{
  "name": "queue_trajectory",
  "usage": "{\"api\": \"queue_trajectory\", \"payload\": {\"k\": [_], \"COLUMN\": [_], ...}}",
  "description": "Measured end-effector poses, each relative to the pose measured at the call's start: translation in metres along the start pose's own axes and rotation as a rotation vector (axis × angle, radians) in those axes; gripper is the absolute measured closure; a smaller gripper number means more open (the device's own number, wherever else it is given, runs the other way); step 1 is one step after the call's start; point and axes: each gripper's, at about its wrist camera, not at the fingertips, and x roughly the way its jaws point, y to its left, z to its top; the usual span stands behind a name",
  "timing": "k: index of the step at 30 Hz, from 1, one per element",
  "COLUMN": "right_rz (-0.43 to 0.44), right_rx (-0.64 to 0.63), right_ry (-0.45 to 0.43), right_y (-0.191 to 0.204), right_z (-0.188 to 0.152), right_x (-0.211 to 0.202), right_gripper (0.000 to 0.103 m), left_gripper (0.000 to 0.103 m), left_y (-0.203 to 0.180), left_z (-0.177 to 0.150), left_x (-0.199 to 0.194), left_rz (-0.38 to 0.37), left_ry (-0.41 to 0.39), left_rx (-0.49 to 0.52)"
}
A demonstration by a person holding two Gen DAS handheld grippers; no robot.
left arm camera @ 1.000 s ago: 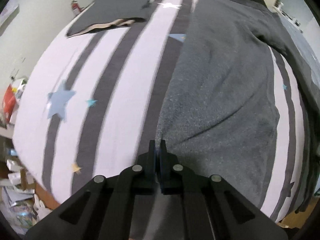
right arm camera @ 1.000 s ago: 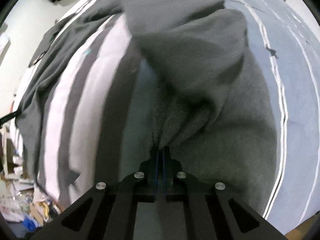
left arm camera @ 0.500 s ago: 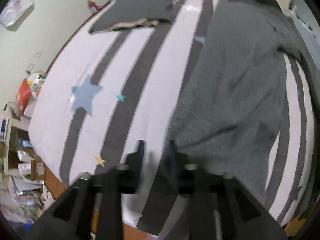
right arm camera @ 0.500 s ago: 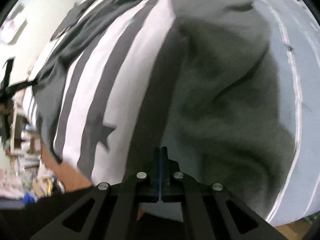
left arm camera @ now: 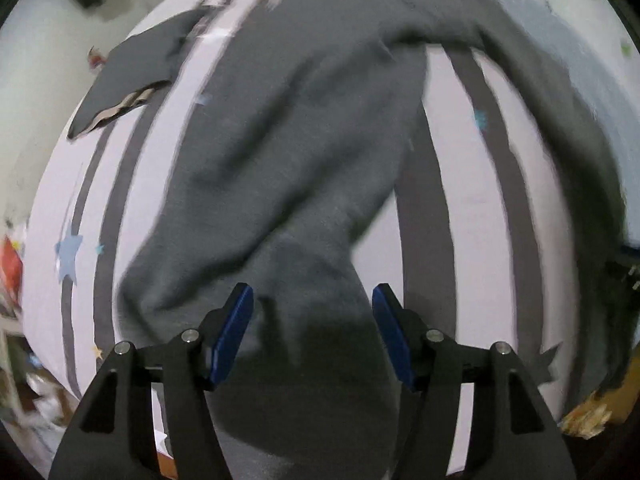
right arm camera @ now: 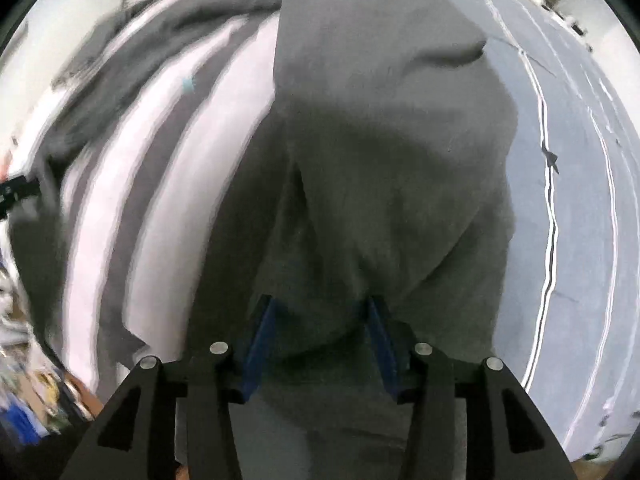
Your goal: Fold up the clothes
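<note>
A dark grey fleece garment (left arm camera: 288, 152) lies spread on a bed with a white, grey-striped sheet (left arm camera: 464, 184). My left gripper (left arm camera: 312, 300) is open, its blue pads wide apart, with the garment's near edge lying between and under them. In the right wrist view the same garment (right arm camera: 380, 160) is bunched in folds. My right gripper (right arm camera: 320, 312) is open too, and cloth drapes over and between its blue pads.
A folded dark garment (left arm camera: 132, 72) lies at the far left of the bed. A blue-grey striped cover (right arm camera: 580, 200) lies to the right. Clutter sits on the floor past the bed's left edge (left arm camera: 16, 280). The other gripper shows at the left edge (right arm camera: 16, 192).
Both grippers were shut and are now open. Both views have shifted, and the garment now lies more bunched under the fingers.
</note>
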Motion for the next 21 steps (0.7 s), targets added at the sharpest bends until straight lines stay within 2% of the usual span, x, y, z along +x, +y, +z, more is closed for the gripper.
{"api": "queue_trajectory", "payload": {"k": [1,2,3,4,6,7,8,9,10,11,13,21], "right_rz": [-0.023,-0.045,-0.057,-0.054,-0.049,-0.043,-0.037,-0.025,-0.013,0.006,0.042,0.114], "right_rx": [-0.016,-0.023,-0.015,0.003,0.027,0.028,0.028,0.031,0.034,0.048,0.075,0.076], "right_ry": [0.004,0.001,-0.001,-0.003,-0.006,-0.014,-0.022,-0.025,-0.028,-0.028,-0.028,-0.023], "right_y": [0.002,0.002,0.000,-0.002,-0.005,-0.005,-0.005,-0.005,-0.006,-0.008,-0.012,-0.010], "right_z": [-0.002,-0.004,-0.005,-0.005,-0.004,-0.003,-0.002,-0.002,-0.002,-0.002,-0.001,-0.003], "right_x": [0.004,0.008,0.012,0.014,0.018,0.018,0.018,0.019,0.019,0.018,0.017,-0.006], "right_gripper": [0.060,0.057,0.055,0.054,0.054,0.056,0.062,0.066,0.072,0.083,0.094,0.097], "left_gripper": [0.044,0.043,0.044,0.050,0.067,0.077,0.086,0.100,0.101,0.101,0.102,0.102], "left_y": [-0.008,-0.008,-0.006,-0.001,0.009,0.010,0.009,0.008,0.007,0.012,0.026,0.058], "left_z": [-0.004,-0.013,-0.016,-0.018,-0.021,-0.023,-0.025,-0.028,-0.030,-0.033,-0.043,-0.085], "left_x": [0.008,0.014,0.017,0.018,0.018,0.017,0.016,0.015,0.014,0.013,0.009,-0.021], "left_rz": [0.046,0.056,0.048,0.009,-0.079,-0.097,-0.094,-0.089,-0.083,-0.095,-0.102,-0.085], "left_ry": [0.021,0.047,0.054,0.052,0.045,0.036,0.035,0.036,0.037,0.041,0.057,0.085], "left_rx": [0.039,0.053,0.036,-0.001,-0.081,-0.090,-0.075,-0.058,-0.040,-0.057,-0.099,-0.049]}}
